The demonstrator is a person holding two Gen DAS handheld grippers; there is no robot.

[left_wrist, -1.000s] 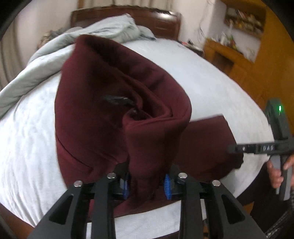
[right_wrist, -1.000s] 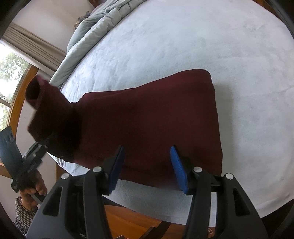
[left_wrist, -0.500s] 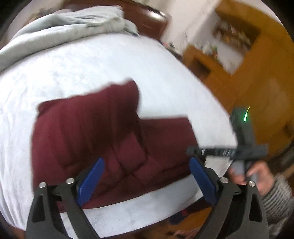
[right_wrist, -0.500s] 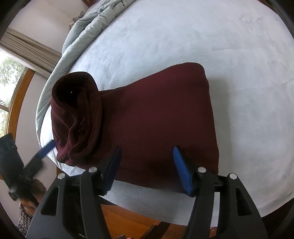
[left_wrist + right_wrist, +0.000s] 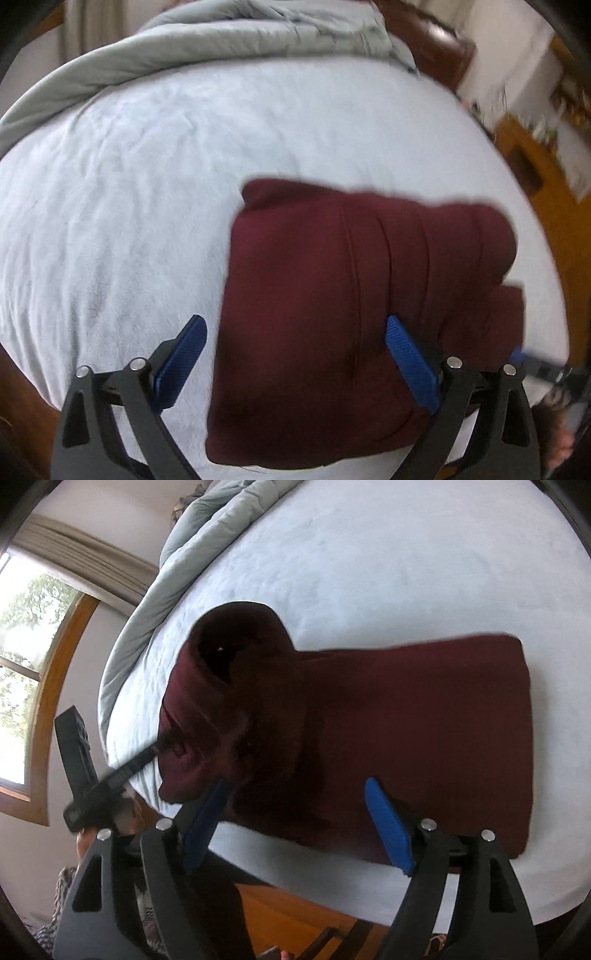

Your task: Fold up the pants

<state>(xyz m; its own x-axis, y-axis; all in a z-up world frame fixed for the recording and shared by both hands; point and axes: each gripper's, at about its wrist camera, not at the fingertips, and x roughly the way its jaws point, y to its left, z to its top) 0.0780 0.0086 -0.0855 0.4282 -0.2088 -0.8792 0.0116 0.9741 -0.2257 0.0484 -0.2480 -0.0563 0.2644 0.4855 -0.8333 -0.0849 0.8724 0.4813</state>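
The pants (image 5: 362, 306) lie folded along the bed's (image 5: 147, 184) near edge; left tool (image 5: 295, 354) released above them, right tool (image 5: 295, 819) opening, empty.

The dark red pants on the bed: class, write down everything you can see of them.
The dark red pants look like soft, thick fleece, folded into a rough rectangle lying on the pale grey bedsheet near the bed's front edge. Long creases run across the top layer. In the right wrist view one end bulges up in a loose, open roll instead of lying flat. No gripper pad presses on them.
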